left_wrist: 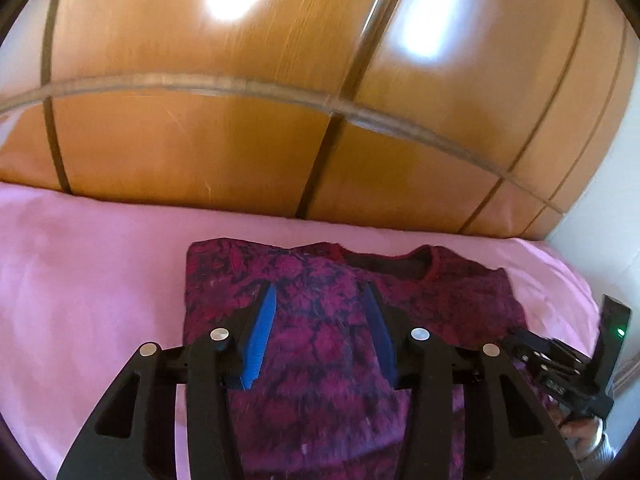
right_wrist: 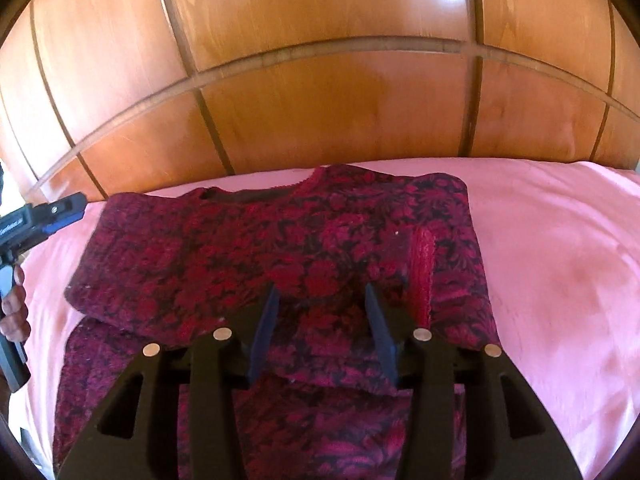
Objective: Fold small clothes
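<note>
a dark red flowered sweater (right_wrist: 248, 248) lies partly folded on the pink bed (right_wrist: 560, 264), its neck toward the wooden headboard (right_wrist: 320, 112) at the bed's far edge. the left gripper (left_wrist: 320, 300) and right gripper (right_wrist: 320, 300) both hang above it, jaws parted with nothing between them, pads clear of the cloth.

Bare pink sheet (right_wrist: 560, 264) flanking sweater (right_wrist: 248, 248), wooden headboard (right_wrist: 320, 112) behind (blocking).
</note>
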A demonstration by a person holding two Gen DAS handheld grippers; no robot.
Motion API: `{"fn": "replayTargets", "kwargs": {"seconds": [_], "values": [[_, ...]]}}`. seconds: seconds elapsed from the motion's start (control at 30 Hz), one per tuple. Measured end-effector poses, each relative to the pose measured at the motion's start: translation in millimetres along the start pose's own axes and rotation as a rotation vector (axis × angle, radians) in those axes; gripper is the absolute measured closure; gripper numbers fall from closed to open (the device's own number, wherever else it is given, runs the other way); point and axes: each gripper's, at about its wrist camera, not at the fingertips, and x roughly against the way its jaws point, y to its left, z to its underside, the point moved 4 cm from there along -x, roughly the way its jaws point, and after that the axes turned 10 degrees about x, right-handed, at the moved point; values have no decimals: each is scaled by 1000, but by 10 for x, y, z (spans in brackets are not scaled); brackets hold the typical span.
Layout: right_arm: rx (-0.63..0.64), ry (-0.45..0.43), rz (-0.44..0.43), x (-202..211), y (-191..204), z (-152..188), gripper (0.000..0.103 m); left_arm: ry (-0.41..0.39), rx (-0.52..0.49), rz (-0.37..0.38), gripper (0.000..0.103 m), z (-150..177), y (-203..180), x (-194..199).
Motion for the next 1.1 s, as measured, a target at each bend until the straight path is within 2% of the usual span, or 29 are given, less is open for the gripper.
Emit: {"fn": "replayTargets", "kwargs": {"seconds": [0.03, 0.1, 0.17, 0.27, 0.4, 0.47, 0.5, 0.57, 0.63, 0.73, 0.8, 0.87, 1.0, 1.1], "values": [[1, 7, 11, -47, -11, -1, 58, 14, 4, -21, 58, 13, 21, -84], [1, 14, 23, -101, -29, 6, 58, 42, 43, -115, 58, 17, 213, -297], [15, 20, 35, -154, -31, 18, 57, 83, 120, -135, 63, 97, 471, -499], [52, 18, 71, -264, 9, 19, 57, 37, 140, -108, 64, 168, 530, -436], [72, 19, 97, -330, 37, -9, 57, -11, 155, -159, 64, 210, 519, -266], [66, 10, 91, -319, 31, -3, 56, -55, 162, -212, 64, 269, 514, -75], [61, 7, 86, -310, 19, 2, 56, -82, 162, -234, 64, 324, 499, 58], [56, 3, 73, -292, 8, -14, 54, -92, 144, -226, 64, 427, 455, 214], [68, -3, 74, -187, 34, -24, 46, -102, 105, -212, 64, 578, 379, 369], [85, -34, 67, 34, 123, 17, 43, -79, 49, -187, 64, 804, 273, 446], [95, -39, 60, 121, 170, 81, 42, -65, 10, -238, 64, 887, 239, 369], [129, -33, 90, 133, 208, 160, 42, -17, 11, -275, 63, 951, 288, 206], [125, -20, 121, -40, 186, 210, 41, -30, -18, -338, 63, 961, 217, 113], [117, -13, 135, -120, 191, 179, 40, -49, 19, -341, 63, 988, 184, 223]]}}
